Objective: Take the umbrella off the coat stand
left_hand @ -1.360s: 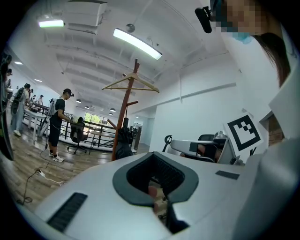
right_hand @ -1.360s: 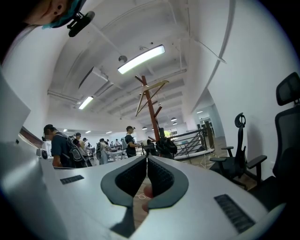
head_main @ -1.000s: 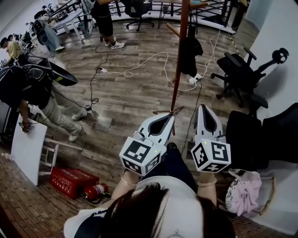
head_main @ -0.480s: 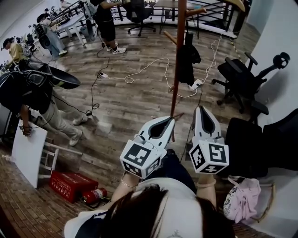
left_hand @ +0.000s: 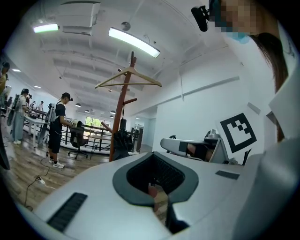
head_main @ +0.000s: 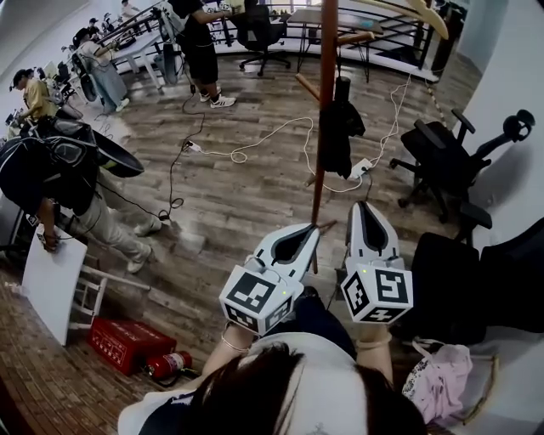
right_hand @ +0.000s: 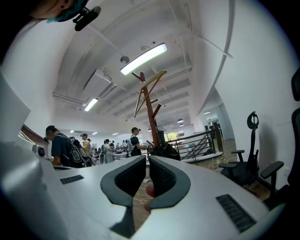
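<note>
**Two closed, empty grippers pointing at a coat stand with one umbrella hanging on it**

A person, seen from above, is holding two white grippers out side by side, one in each hand, and both are pointing level towards the stand. The left gripper [head_main: 313, 228] is keeping its jaws together, with nothing between them. The right gripper [head_main: 367, 204] is doing the same: pads closed, holding nothing. Neither one is touching the stand.

One coat stand [head_main: 324, 102], a reddish-brown pole with angled pegs, is rising from the wooden floor [head_main: 238, 187] just beyond the gripper tips. One dark folded umbrella [head_main: 338, 127] is hanging upright from a peg on the pole's right side, well above and beyond the grippers. One bare wooden hanger [head_main: 406, 10] is sitting at the top of the stand.

Two black office chairs are standing nearby: one [head_main: 442, 157] to the right of the stand, one [head_main: 257, 27] at the far side of the room. One white cable [head_main: 272, 127] is trailing in loops across the floor behind the stand. At lower left, one red box [head_main: 123, 340] and one red fire extinguisher [head_main: 170, 364] are lying side by side. One pink bag [head_main: 438, 378] is resting at lower right.

At least four other people are standing or bending along the left and far sides; the nearest [head_main: 51, 166] is wearing a backpack.
</note>
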A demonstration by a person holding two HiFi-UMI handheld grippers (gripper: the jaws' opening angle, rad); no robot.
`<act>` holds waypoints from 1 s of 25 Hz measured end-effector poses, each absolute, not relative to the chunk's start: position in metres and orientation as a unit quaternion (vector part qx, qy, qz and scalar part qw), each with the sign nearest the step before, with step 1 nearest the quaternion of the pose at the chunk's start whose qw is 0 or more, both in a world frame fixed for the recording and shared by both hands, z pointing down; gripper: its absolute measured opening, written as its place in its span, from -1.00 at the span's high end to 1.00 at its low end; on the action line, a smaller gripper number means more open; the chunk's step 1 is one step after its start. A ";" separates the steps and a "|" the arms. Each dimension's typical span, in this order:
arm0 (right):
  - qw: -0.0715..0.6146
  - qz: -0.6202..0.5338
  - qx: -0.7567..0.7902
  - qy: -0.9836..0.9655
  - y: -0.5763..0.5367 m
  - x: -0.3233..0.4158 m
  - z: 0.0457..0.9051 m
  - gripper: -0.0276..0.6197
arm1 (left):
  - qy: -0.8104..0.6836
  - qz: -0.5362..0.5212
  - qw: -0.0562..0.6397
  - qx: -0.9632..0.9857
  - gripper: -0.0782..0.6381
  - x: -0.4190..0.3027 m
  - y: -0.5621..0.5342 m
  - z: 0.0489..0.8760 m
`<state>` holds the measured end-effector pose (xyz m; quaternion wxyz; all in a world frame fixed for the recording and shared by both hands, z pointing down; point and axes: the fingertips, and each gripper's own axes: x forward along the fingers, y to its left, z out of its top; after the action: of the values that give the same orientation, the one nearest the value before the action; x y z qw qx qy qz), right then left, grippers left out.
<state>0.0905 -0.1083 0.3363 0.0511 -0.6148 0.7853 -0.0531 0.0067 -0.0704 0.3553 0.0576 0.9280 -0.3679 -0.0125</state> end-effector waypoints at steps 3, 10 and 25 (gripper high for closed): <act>0.050 -0.056 -0.609 0.790 -0.119 0.092 0.337 0.79 | -0.372 -0.012 0.058 0.926 0.76 0.010 -0.079 0.354; 0.046 -0.053 -0.596 0.800 -0.143 0.095 0.337 0.79 | -0.389 -0.009 0.060 0.919 0.76 0.012 -0.102 0.356; 0.039 -0.043 -0.592 0.804 -0.196 0.111 0.340 0.79 | -0.400 -0.008 0.055 0.915 0.76 0.024 -0.152 0.355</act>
<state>0.1112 -0.1962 0.3397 0.0387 -0.5919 0.8039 -0.0433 0.0242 -0.1518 0.3549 0.0553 0.9149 -0.3997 -0.0083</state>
